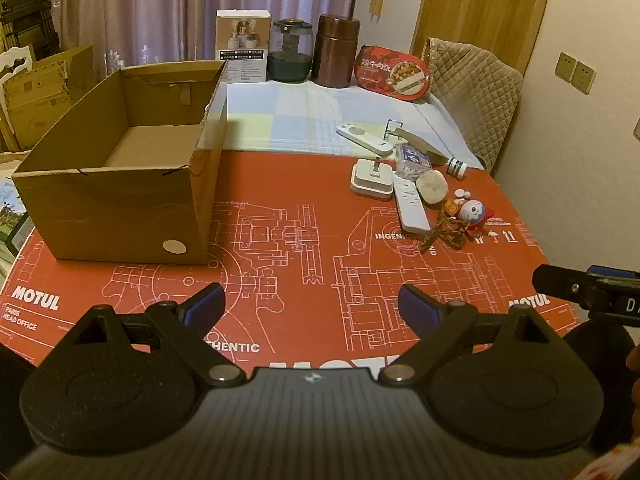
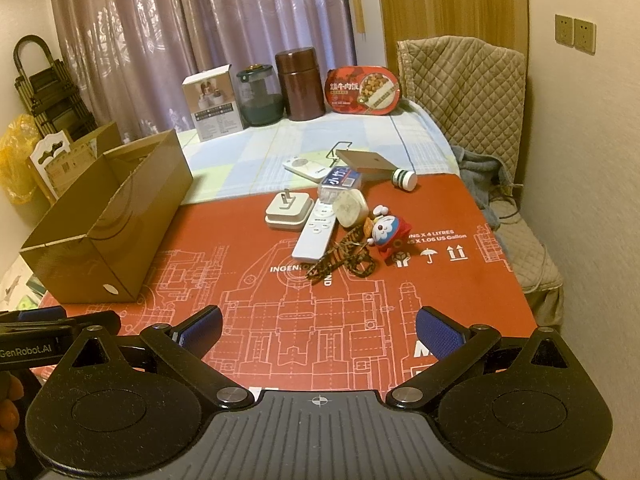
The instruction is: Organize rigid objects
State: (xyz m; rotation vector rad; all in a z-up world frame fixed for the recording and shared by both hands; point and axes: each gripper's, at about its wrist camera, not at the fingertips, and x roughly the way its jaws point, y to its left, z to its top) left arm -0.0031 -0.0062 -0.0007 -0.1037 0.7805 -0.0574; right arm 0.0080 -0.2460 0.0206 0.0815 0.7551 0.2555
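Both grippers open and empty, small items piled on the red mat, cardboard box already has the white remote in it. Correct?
Not quite: the cardboard box is empty. The left wrist view looks into it and shows bare cardboard. The white remote lies in the pile on the red mat, beside the white charger. The rest holds: left gripper and right gripper are open and empty.

Far edge of the table, left to right: a white product box [image 2: 214,104], a dark glass jar [image 2: 258,96] with a lid, a brown cylindrical canister [image 2: 300,85] and a red oval food package [image 2: 362,90] leaning upright. The four stand close together in one row. Behind the row hang mauve curtains [image 2: 200,20]. At the far right, a chair with a quilted beige cover [image 2: 472,88] stands against the wall. Two wall sockets [image 2: 575,35] sit above the chair.
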